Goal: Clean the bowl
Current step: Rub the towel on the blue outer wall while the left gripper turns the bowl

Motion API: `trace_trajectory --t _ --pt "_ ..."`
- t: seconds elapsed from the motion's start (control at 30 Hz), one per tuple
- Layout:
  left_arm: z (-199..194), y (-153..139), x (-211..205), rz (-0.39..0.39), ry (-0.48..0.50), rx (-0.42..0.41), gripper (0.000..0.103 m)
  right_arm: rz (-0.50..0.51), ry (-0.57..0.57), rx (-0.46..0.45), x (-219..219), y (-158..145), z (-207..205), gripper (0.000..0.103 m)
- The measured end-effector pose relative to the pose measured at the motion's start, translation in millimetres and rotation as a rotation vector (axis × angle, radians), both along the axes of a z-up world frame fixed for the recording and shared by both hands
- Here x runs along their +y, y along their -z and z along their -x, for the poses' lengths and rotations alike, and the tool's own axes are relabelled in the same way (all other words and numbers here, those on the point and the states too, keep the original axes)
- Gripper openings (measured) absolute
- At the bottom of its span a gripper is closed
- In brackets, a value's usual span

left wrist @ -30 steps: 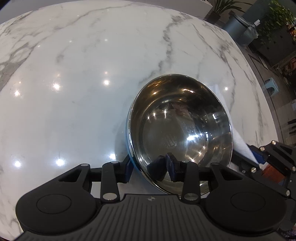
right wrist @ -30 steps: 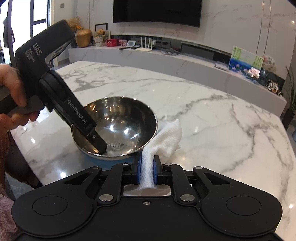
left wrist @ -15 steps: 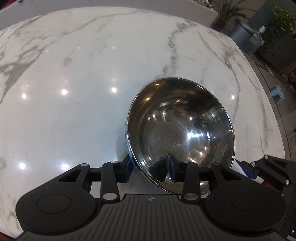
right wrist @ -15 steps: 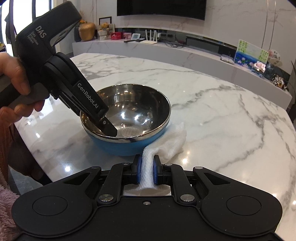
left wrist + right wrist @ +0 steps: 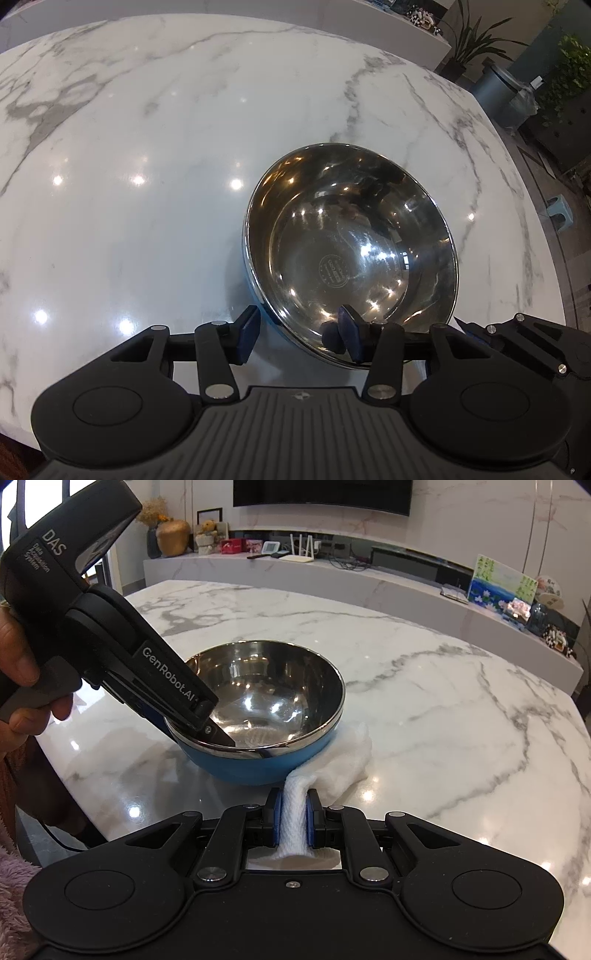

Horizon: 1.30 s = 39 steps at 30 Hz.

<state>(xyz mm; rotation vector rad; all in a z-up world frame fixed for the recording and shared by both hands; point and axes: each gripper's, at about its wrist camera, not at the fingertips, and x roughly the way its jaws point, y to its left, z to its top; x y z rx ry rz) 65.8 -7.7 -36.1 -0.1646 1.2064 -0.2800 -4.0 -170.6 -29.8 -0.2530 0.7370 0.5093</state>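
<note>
The bowl (image 5: 351, 254) sits on the bench (image 5: 147, 147), in the left wrist view toward 4 o'clock of the marble top, near its edge. It is steel inside and blue outside, so it looks stiff, thin-walled and fairly light, with a polished, slippery lining; on glossy marble it will likely slide or tip if pushed sideways. The rim is the sensible place to hold it, one pad inside and one outside, since the round wall offers nothing else. The left gripper (image 5: 299, 336) straddles that rim at the bowl's 7 o'clock: its jaws are closing, one pad within the bowl and the other outside, with a gap showing at the outer pad, so the pinch does not look firm yet. In the right wrist view the bowl looks tilted, its near edge raised, though I cannot tell whether it has left the bench. A white cloth (image 5: 332, 760) lies crumpled beside the bowl's base at about 4 o'clock in that view, soft and limp; the right gripper (image 5: 293, 823) is clamped tight on a bunched fold of it.
</note>
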Motion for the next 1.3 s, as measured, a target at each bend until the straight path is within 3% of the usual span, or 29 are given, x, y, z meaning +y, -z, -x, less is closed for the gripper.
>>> trace_trajectory --t 0.17,0.5,1.07,1.3 --pt "4.2 0.0 0.6 -0.015 0.022 -0.063 0.029 0.003 0.050 -0.038 -6.0 -8.9 -6.3 0.012" --pt "22.1 1.1 -0.9 -0.071 0.057 -0.311 0.029 -0.029 0.071 -0.117 -13.0 -25.5 -2.5 0.012" --pt "22.9 -0.6 -5.5 -0.135 0.084 -0.335 0.028 -0.004 0.040 -0.041 -7.0 -2.2 -5.1 0.012" --pt "23.9 -1.8 -6.3 -0.145 0.086 -0.339 0.028 0.043 0.136 -0.063 -10.2 3.0 -9.8 0.014"
